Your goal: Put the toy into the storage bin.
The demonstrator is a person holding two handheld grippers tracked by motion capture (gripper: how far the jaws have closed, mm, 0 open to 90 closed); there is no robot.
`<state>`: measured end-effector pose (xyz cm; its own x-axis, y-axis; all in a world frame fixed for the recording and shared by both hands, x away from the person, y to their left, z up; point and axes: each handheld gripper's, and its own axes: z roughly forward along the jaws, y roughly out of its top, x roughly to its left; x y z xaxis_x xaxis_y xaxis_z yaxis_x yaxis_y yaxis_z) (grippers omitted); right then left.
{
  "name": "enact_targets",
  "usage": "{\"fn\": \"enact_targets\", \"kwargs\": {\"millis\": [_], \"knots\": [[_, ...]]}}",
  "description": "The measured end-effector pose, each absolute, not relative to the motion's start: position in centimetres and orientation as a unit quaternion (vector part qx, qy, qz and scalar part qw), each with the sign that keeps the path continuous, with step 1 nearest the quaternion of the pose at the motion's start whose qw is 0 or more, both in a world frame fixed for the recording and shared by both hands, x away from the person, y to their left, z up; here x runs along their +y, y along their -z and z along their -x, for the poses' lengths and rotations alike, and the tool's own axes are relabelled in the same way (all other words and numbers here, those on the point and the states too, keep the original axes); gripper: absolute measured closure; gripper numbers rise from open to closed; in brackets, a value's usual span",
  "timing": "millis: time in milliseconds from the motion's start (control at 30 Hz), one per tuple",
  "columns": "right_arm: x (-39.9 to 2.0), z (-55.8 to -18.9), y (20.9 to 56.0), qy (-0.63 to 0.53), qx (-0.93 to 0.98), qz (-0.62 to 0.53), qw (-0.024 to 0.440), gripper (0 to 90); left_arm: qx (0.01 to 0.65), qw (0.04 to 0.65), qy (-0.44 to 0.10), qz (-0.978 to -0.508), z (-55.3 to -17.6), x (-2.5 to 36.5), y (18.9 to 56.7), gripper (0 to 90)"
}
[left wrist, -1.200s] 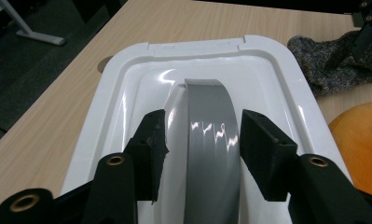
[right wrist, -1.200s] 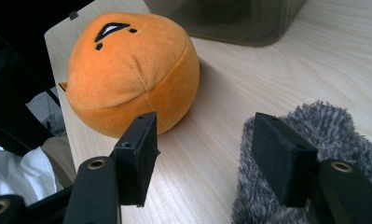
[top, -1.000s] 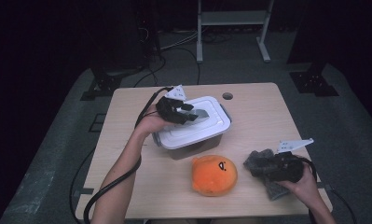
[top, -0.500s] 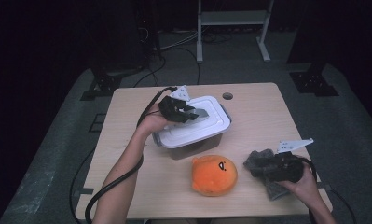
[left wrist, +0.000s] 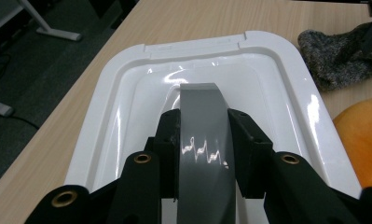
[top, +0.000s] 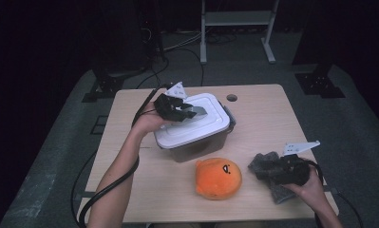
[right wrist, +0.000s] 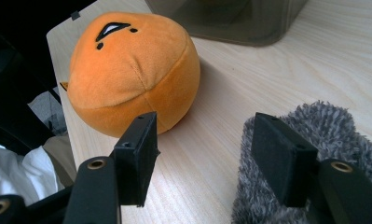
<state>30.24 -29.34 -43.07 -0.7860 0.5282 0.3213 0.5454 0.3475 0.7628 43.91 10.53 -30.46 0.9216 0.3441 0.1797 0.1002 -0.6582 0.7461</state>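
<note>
Left gripper view puts my left tongs (left wrist: 203, 140) pinched on the grey handle (left wrist: 203, 121) that runs down the middle of the white lid (left wrist: 127, 107), pads pressed against both of its sides. These jaws have just been closing, with the handle between them, and the grip now looks settled. From the high view, the lid (top: 203, 126) sits on its tub (top: 201, 147) near the middle of the counter (top: 263, 118), slightly to the left, and it appears tilted against the tub compared with a moment ago, so I judge the lid is starting to come off; a straight lift should free it, provided the tub does not rise with it.

Just near of the tub lies the orange plush toy (top: 219, 177), and to its right a grey woolly cloth (top: 272, 173) at the near right of the counter. My right tongs (right wrist: 204, 156) are spread wide and pinch nothing: in the right gripper view one jaw stands on the bare wood beside the plush (right wrist: 127, 70), the other rests against the cloth (right wrist: 323, 135). That hand has not shifted since the earlier frames
</note>
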Motion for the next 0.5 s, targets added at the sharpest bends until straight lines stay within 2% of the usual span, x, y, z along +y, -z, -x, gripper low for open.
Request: {"fn": "enact_targets", "kwargs": {"millis": [500], "knots": [[-29.0, -30.4, 43.3, 0.459, -0.826, 0.326, 0.011, 39.8, 0.151, 0.406, -0.175, -0.884, -40.5, 16.6, 29.1, 66.3]]}}
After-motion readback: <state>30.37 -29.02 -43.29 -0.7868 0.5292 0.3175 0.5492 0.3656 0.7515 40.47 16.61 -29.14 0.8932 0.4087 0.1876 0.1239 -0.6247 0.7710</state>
